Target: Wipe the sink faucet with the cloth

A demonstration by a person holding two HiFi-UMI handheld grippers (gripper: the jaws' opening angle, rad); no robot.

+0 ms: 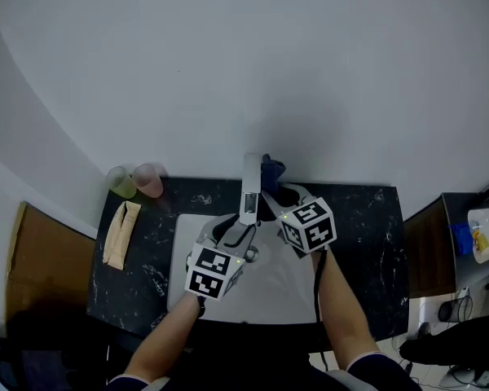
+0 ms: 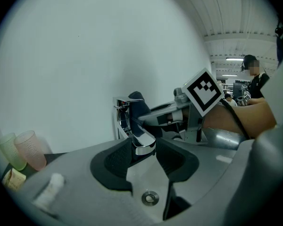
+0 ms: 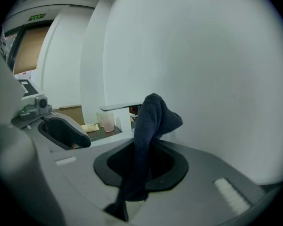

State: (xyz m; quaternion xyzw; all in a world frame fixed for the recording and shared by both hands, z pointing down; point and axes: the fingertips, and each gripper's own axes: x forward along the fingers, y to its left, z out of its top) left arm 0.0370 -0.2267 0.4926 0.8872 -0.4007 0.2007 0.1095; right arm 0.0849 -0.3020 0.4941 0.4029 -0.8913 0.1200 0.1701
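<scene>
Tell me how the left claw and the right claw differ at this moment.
The left claw grips the faucet spout; the right claw pinches a dark blue cloth. The left claw's jaws stand wide on the spout, while the right claw's sit close together on the thin cloth. The left claw is at the spout's tip over the sink; the right claw is higher, by the faucet's top. Both carry a cube with square markers.

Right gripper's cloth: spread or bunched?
Bunched. The cloth stands as a narrow wad, pinched between the jaws of the right gripper, top flopped over.
</scene>
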